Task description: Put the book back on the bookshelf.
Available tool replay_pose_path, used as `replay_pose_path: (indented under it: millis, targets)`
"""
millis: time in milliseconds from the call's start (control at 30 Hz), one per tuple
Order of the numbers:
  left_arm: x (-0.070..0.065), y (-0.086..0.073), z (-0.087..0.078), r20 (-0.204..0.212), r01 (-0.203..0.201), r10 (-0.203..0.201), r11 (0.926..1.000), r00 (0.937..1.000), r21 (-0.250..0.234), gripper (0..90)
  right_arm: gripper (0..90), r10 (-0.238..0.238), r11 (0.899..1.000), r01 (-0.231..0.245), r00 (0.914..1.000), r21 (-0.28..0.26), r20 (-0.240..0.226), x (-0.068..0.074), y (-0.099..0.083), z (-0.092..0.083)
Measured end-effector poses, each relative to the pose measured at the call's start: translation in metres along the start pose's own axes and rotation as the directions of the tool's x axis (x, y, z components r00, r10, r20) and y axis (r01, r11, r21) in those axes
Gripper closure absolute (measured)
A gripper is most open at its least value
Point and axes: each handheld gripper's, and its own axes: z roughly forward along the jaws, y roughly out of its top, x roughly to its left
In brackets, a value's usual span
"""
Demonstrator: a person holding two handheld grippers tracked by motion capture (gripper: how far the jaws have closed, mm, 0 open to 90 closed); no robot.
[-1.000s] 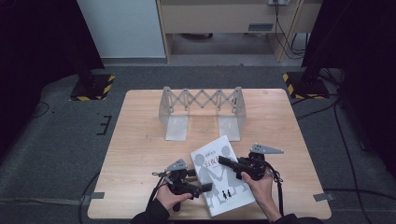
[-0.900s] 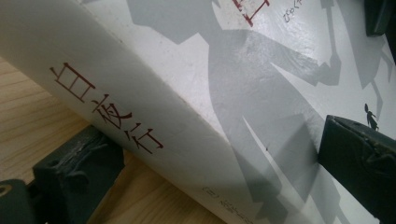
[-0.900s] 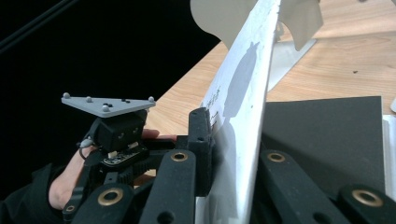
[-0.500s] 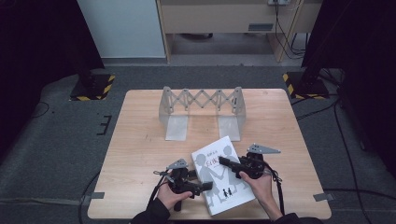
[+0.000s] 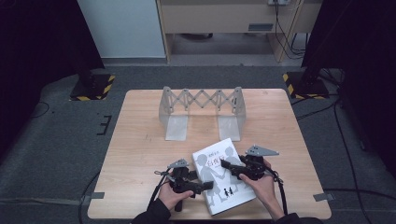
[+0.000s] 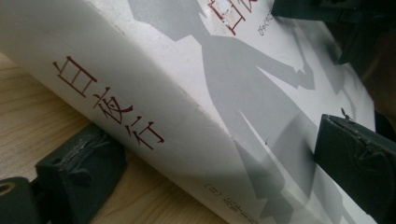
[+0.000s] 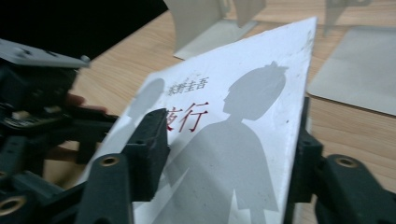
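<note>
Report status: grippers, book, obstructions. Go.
Left gripper clamped on book spine. Right gripper fingers just opening, book between them. Folding rack apart, far side; not in the way.

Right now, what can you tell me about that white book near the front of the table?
The book is a thick white paperback with grey silhouette figures and red characters on cover and spine. It lies closed, cover up and askew, near the wooden table's front edge. The left gripper straddles its spine side, one jaw under, one over; the right gripper sits over its cover.
</note>
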Motion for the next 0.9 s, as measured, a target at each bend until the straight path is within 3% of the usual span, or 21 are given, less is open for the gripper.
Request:
replay_pose_path:
  millis: [67,267,433,567,900]
  targets:
    - [0.000,0.000,0.000,-0.007,0.000,0.000,1.0000,1.0000,-0.001,2.5,37.4,-0.029,0.999,0.029,0.9989,0.019,0.036,-0.002,-0.002,-0.001]
    - [0.000,0.000,0.000,-0.020,-0.001,0.001,1.0000,0.9998,-0.001,5.1,33.9,-0.015,0.998,0.012,0.9981,0.055,0.059,-0.010,-0.009,-0.002]
    - [-0.001,0.000,0.000,-0.030,-0.005,0.005,1.0000,0.9995,0.000,6.2,32.3,0.015,0.997,-0.019,0.9984,0.079,0.054,-0.016,-0.015,-0.001]
    - [-0.001,0.000,0.000,-0.031,0.001,-0.001,1.0000,0.9995,-0.004,6.3,31.4,0.006,0.996,-0.011,0.9983,0.092,0.058,-0.018,-0.017,-0.004]
    - [-0.001,0.000,0.000,-0.033,0.003,-0.004,1.0000,0.9995,-0.008,6.2,27.9,0.037,0.994,-0.042,0.9982,0.105,0.048,-0.023,-0.020,-0.006]
